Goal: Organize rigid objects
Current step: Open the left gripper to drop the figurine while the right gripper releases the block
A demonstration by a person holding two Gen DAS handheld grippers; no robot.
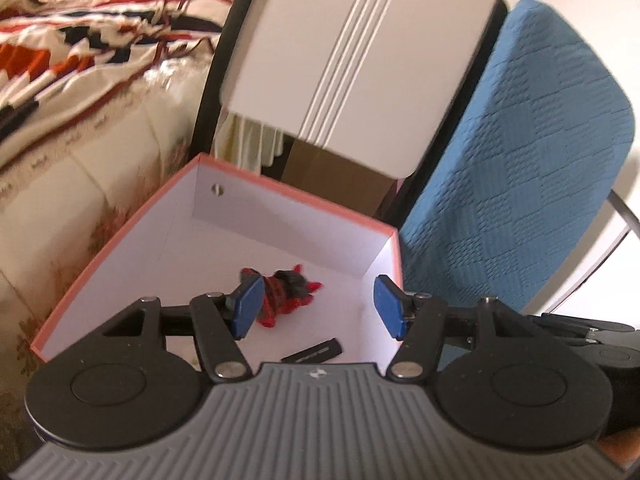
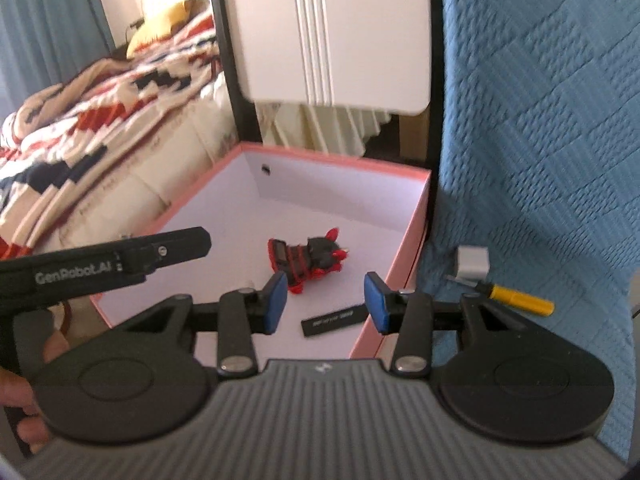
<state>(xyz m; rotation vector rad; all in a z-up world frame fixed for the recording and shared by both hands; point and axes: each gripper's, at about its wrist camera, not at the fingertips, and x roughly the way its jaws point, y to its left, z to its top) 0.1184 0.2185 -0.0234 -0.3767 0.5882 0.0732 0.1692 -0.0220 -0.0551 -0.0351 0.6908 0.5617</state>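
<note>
Both grippers, left [image 1: 318, 307] and right [image 2: 326, 303], hover with fingers apart, empty, above the pink box [image 2: 416, 216]; inside lie a red-and-black toy [image 2: 310, 260] and a black stick [image 2: 334, 320]; a screwdriver [image 2: 512, 296] lies outside.

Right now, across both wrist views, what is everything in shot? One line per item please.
box: 1, pink outside, white inside, open, beside the blue cover
toy figure: 1, red and black, lying on the box floor near the middle
flat stick: 1, black with small print, on the box floor near the right wall
screwdriver: 1, yellow handle, on the blue cover right of the box
small block: 1, grey, on the blue cover just above the screwdriver
blue cover: 1, blue quilted fabric, right of the box
chair back: 1, white panel in a black frame, behind the box
bed blanket: 1, cream, red and navy, left
left hand-held gripper: 1, blue pads, open, empty
right hand-held gripper: 1, blue pads, open, empty
</note>
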